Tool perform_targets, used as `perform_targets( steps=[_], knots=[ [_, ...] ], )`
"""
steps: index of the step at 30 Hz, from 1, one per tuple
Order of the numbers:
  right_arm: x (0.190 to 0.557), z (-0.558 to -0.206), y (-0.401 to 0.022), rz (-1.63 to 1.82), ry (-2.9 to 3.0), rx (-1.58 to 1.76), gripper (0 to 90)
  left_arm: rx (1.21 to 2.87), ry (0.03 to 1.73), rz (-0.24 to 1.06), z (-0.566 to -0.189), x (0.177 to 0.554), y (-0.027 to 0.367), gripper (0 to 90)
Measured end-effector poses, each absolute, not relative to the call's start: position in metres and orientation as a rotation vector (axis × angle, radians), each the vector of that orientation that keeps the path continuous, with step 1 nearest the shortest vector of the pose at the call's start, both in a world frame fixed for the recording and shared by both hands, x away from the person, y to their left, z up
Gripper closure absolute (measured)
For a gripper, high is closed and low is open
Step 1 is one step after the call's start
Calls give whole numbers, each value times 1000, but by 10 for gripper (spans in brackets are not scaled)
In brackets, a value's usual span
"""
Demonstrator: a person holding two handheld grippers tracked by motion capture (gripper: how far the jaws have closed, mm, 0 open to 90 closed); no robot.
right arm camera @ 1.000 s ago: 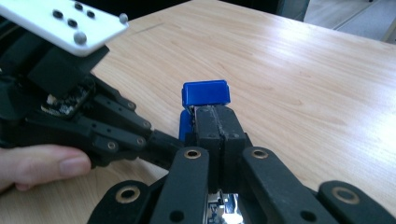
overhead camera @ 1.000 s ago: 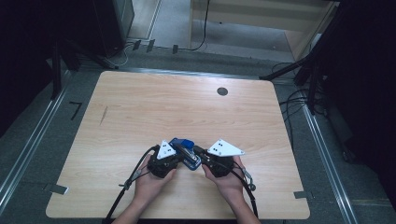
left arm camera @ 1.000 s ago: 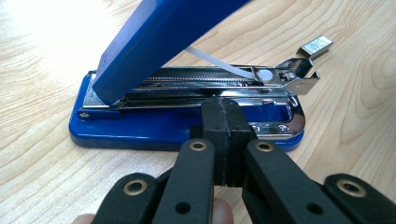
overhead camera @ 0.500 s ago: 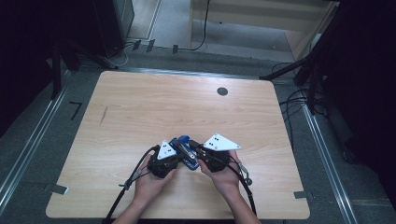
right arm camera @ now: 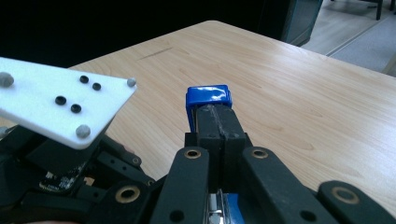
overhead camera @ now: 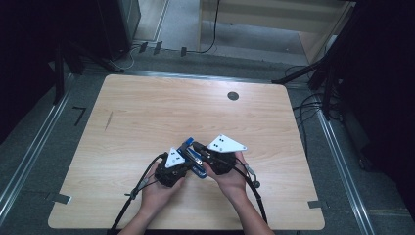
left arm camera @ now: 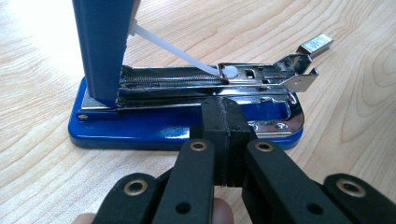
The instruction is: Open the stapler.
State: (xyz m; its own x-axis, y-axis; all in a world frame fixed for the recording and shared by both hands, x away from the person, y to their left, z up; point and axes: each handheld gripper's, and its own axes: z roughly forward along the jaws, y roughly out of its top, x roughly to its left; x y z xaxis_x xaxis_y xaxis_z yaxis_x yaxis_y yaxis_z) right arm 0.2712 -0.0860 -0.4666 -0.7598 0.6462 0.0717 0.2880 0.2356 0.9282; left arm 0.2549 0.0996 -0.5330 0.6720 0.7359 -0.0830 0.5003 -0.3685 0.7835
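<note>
Light wood desk (overhead camera: 147, 112) on a grey floor, dark room around it, cables and a wooden unit at the far side. Near edge: the person's two forearms come in, hands close together at the near middle of the desk.

Left claw (left arm camera: 223, 122) is clenched, pads pressed flat together with nothing between them, tips touching the side of the stapler's chrome magazine just above the blue base. Right claw (right arm camera: 218, 122) is also clenched with nothing gripped, tips resting against the blue cap end of the raised lid. In the high view the left claw (overhead camera: 182, 161) and right claw (overhead camera: 204, 152) nearly meet over the stapler.

Blue stapler (overhead camera: 192, 155) sits on the desk between the two hands. In the left claw's view the stapler (left arm camera: 187, 105) is swung open: blue lid upright at left, white pusher rod slanting down to the chrome channel, staple strip (left arm camera: 315, 43) poking out at the front end.

Beyond it: bare wood, a dark round grommet (overhead camera: 233, 96) near the far edge.

Risks, as I judge them: neither claw actually holds anything, so a push on the lid could slide or tip the base. Lid could snap down on the left claw's tips. Loose staple strip may drop out if jolted.
</note>
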Motion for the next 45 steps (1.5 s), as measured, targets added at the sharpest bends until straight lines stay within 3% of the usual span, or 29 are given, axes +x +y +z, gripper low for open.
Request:
perform_targets(
  steps=[45],
  knots=[
    [301, -467, -54, 1606, 2155, 821, 900, 2055, 939, 375, -533, 254, 99, 900]
  ],
)
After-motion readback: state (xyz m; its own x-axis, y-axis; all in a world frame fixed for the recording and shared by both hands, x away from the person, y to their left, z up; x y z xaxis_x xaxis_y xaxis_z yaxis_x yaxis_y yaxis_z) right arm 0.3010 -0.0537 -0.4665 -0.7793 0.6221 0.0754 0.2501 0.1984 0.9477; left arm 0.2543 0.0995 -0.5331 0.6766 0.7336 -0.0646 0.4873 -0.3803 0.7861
